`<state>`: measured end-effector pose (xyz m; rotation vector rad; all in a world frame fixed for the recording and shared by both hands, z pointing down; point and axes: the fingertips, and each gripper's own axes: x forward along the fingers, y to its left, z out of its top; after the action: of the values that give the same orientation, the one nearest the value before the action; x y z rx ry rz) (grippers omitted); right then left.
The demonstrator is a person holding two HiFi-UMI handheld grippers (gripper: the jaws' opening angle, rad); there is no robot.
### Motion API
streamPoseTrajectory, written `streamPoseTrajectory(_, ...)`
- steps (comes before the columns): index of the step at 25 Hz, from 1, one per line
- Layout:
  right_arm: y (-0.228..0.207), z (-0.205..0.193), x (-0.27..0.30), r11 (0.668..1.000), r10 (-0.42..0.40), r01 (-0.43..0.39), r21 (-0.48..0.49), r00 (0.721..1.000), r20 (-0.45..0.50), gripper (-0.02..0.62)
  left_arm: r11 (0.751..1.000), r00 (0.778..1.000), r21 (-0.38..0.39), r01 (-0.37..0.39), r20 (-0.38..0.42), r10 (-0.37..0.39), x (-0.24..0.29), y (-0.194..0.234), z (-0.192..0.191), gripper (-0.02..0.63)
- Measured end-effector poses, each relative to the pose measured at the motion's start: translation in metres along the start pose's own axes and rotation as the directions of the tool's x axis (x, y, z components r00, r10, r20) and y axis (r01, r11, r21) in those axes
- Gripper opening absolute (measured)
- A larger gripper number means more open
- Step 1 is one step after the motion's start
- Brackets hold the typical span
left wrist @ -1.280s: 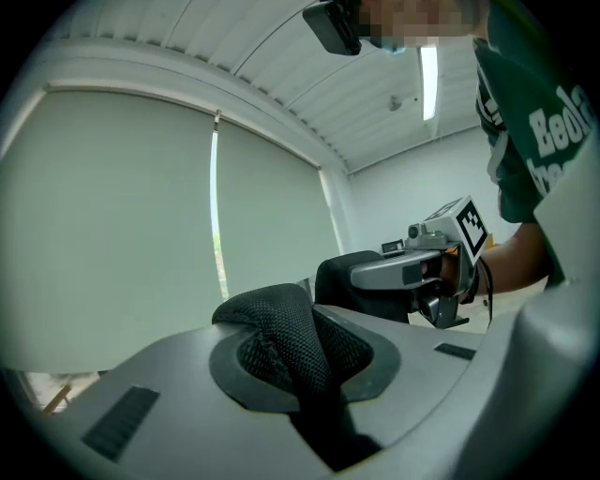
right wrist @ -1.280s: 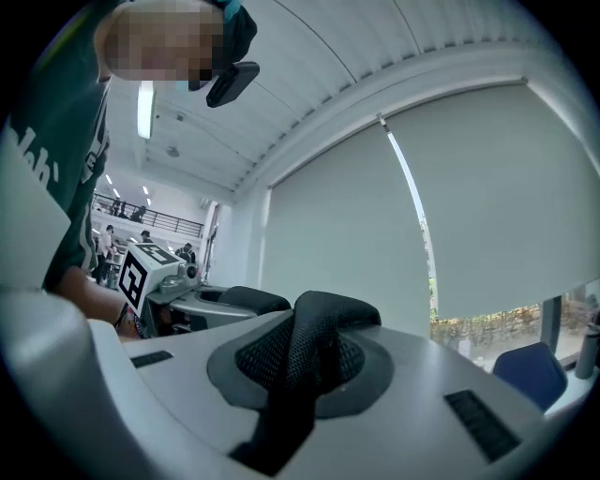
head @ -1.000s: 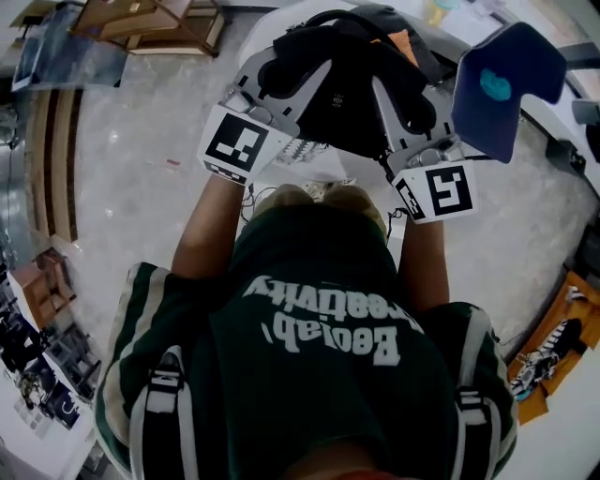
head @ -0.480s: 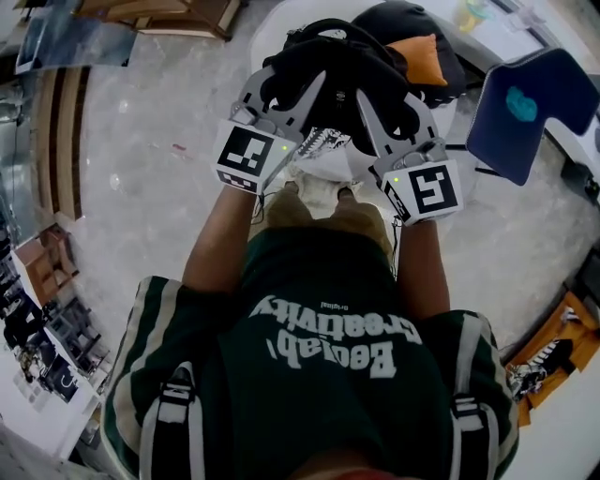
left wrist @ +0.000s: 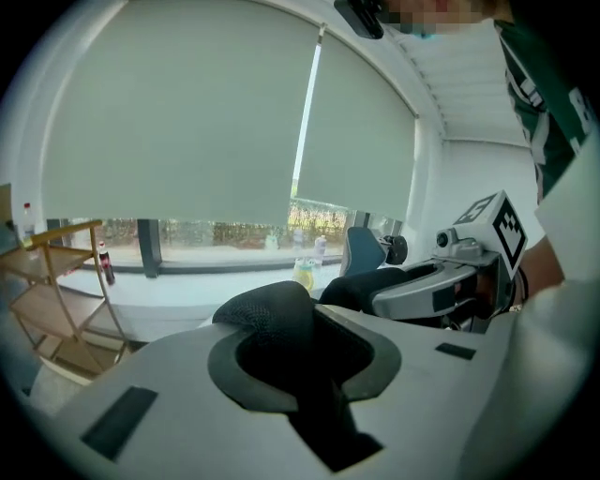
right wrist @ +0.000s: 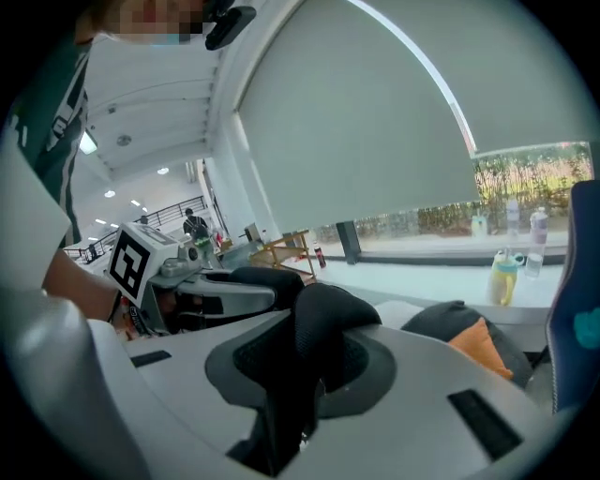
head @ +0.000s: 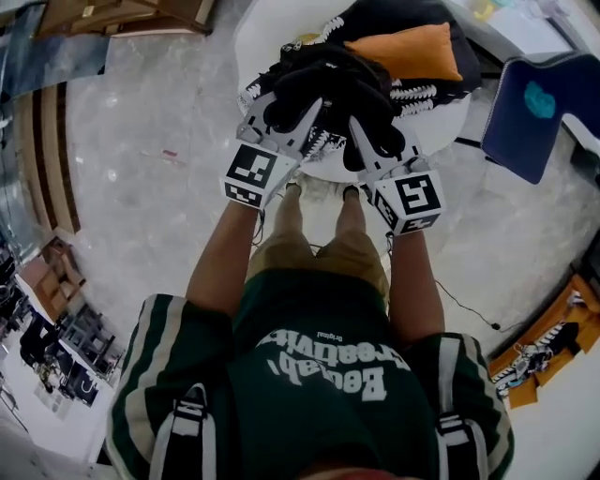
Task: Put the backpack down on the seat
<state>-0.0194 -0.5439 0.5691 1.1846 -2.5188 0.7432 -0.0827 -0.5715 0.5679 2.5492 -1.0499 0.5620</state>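
Observation:
The black backpack [head: 328, 67] hangs just over the round white seat [head: 255, 37], and I cannot tell whether it touches. My left gripper [head: 292, 98] is shut on one black mesh shoulder strap [left wrist: 272, 323], which fills the gap between its jaws [left wrist: 300, 361]. My right gripper [head: 375, 120] is shut on the other strap [right wrist: 323, 323], which bulges out from between its jaws [right wrist: 300, 375]. Both grippers point forward and slightly down, side by side in front of the person's knees. Each gripper also shows in the other's view: the right gripper [left wrist: 441, 286] and the left gripper [right wrist: 202, 286].
An orange cushion [head: 412, 49] lies on a black pad with a black-and-white patterned cloth [head: 422, 94] at the seat's far side. A blue chair [head: 536, 108] stands to the right. Wooden frames [head: 122, 11] are at the far left. A yellow bottle [right wrist: 504, 277] stands by the window.
Both grippers have come down and forward with the backpack, from chest height to just over the white seat. The straps stay between the jaws throughout.

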Motion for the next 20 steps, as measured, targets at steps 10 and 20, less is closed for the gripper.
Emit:
streamPoseTrajectory(10, -0.033, -0.046, 0.044, 0.998, -0.054, 0.055, 0.013, 0.995, -0.087, 0.115, 0.999, 0.996, -0.019, 0.026, -0.081, -0.027, 0.033, 0.019, -0.057, 0.147)
streamPoseTrajectory(20, -0.053, -0.105, 0.038, 0.978, -0.202, 0.207, -0.016, 0.932, -0.3, 0.258, 0.996, 0.973, -0.058, -0.073, -0.225, 0.058, 0.028, 0.026, -0.117, 0.302)
